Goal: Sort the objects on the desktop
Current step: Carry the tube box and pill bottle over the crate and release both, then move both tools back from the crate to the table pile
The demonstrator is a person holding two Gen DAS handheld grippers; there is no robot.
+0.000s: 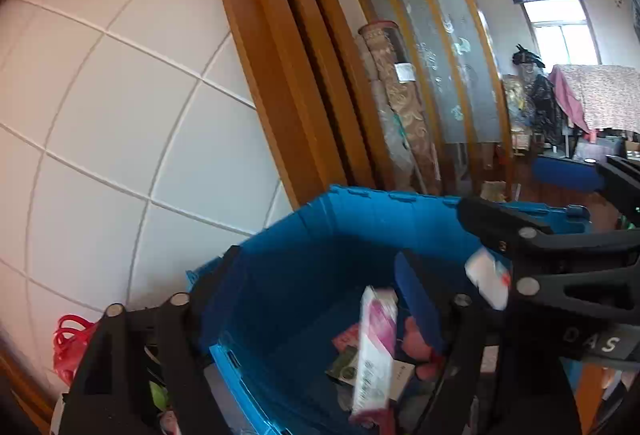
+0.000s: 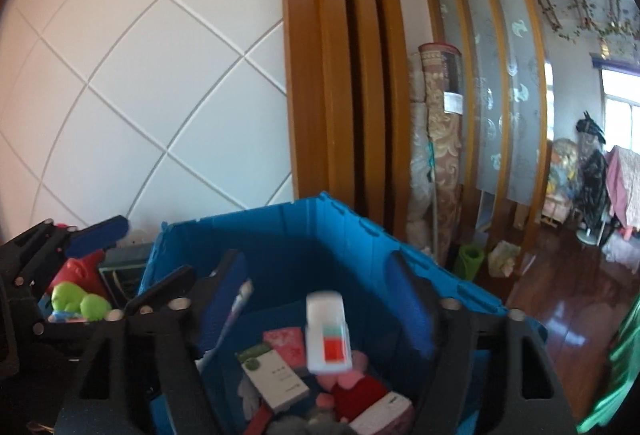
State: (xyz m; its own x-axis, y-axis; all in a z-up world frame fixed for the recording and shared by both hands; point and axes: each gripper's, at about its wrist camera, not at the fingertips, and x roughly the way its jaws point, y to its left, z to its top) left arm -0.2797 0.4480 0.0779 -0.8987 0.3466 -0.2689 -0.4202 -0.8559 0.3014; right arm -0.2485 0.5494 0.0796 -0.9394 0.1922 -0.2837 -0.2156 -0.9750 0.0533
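Both claws spread wide over the ribbed blue plastic crate (image 2: 280, 247)!
Left gripper (image 1: 316, 295) frames a blurred pink-and-white packet (image 1: 374, 351); right gripper (image 2: 324, 295) frames a white box (image 2: 326, 331), neither touched. Only the right view shows the green plush toy (image 2: 78, 301), lower left.

Right tongs (image 1: 492, 231) body, seen from the left wrist: white letters "D A S" on a black strip
Pink-and-white packet (image 1: 374, 351): print present; too blurred to read
White box with green round mark (image 2: 276, 375): small print; illegible
Paper label on rolled carpet (image 2: 452, 102): unreadable
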